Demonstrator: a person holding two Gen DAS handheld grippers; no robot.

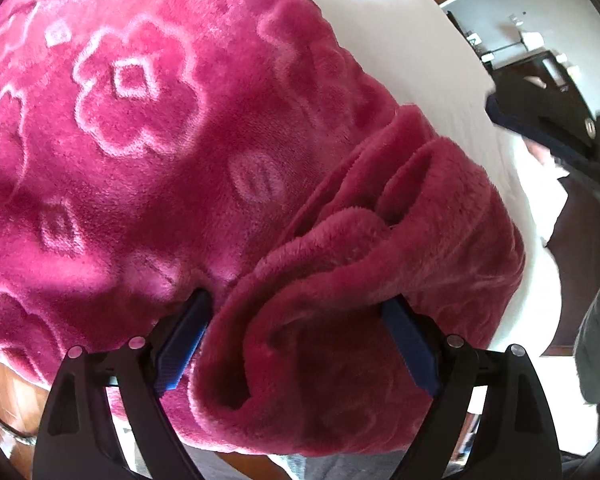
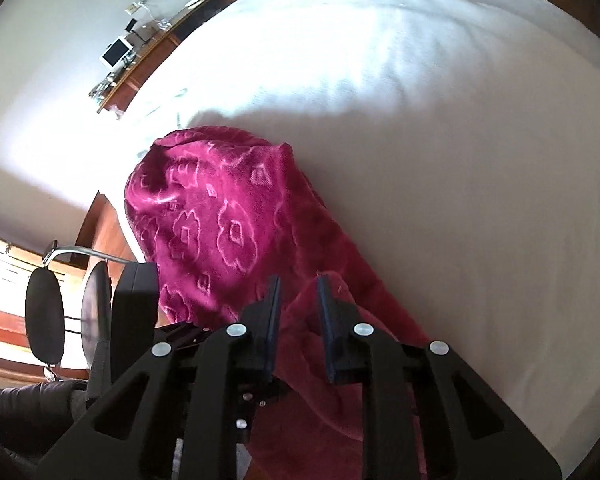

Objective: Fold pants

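Left wrist: pants [image 1: 148, 152] btwn pads [image 1: 184, 340] (bunched)

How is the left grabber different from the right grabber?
The left gripper has its fingers spread wide around a thick bunch of the pink pants; the right gripper has its fingers much closer together, with a narrow fold between them. The left sits lower against the cloth. Both have black arms, blue pads, and work over the white bed.
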